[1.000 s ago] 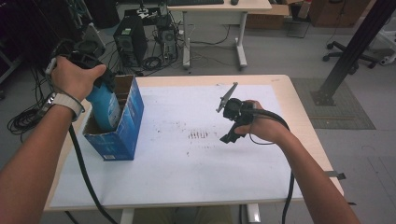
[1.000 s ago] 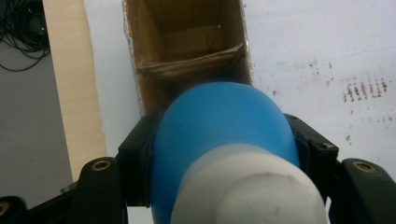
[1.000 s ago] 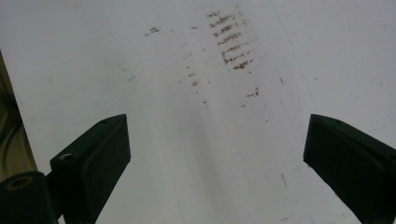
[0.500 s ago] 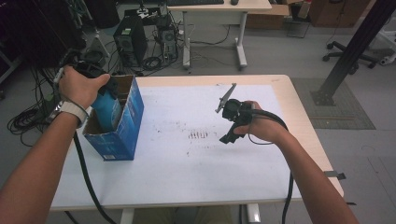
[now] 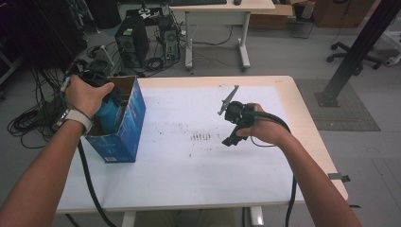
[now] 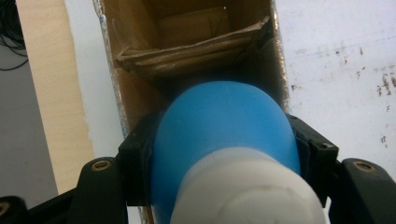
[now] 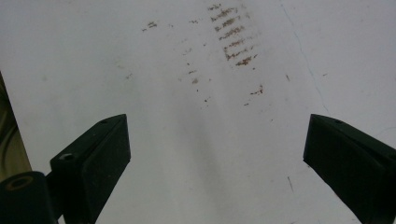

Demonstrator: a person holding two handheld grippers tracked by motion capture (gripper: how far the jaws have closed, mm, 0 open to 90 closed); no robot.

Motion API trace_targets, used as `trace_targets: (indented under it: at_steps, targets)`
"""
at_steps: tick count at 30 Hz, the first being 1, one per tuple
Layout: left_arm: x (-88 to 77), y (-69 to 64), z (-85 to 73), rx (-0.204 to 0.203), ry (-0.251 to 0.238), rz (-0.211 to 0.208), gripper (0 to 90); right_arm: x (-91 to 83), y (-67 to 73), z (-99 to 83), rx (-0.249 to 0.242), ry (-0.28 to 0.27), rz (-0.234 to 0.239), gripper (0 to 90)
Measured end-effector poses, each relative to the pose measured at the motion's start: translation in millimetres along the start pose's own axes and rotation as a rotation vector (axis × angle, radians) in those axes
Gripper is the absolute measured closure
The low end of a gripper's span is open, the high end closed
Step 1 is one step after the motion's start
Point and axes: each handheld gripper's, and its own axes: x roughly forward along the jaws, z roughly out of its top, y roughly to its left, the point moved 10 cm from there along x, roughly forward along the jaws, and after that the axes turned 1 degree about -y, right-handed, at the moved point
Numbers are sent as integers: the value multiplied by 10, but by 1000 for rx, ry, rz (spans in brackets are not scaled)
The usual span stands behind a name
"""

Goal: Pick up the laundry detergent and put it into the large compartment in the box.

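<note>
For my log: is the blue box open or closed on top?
Open. The blue box shows its brown inside, and the blue bottle goes in.

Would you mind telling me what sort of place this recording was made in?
Most likely a lab or workshop office: desktop computer towers stand on the floor amid loose cables, with a swivel chair base nearby and a white worktable.

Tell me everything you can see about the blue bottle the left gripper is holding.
The blue bottle has a smooth, rounded, plastic-looking blue body and a white end toward the camera. The left gripper is shut on it, one black jaw pressing each side. It sits at the open top of the blue cardboard box, partly inside in the high view. No label or markings show, and how deep it goes is hidden.
</note>
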Motion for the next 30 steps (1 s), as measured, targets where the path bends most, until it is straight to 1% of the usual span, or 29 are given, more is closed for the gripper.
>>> trace_targets:
  at_steps: [5,7,8,12,20,30]
  targets:
    - [64,7,-15,1,7,3,373,6,-2,6,5,0,2,74]
    - [112,11,-29,0,9,-1,373,16,-1,6,-2,5,2,74]
    - [112,11,-29,0,9,-1,374,20,1,4,-2,7,3,74]
    - [201,26,-67,-1,16,-9,373,24,-1,6,-2,5,3,74]
    - [306,51,-99,-9,17,-15,373,39,0,12,-2,9,5,74]
    - [416,56,-134,-4,29,-16,373,54,-3,16,-2,13,8,74]
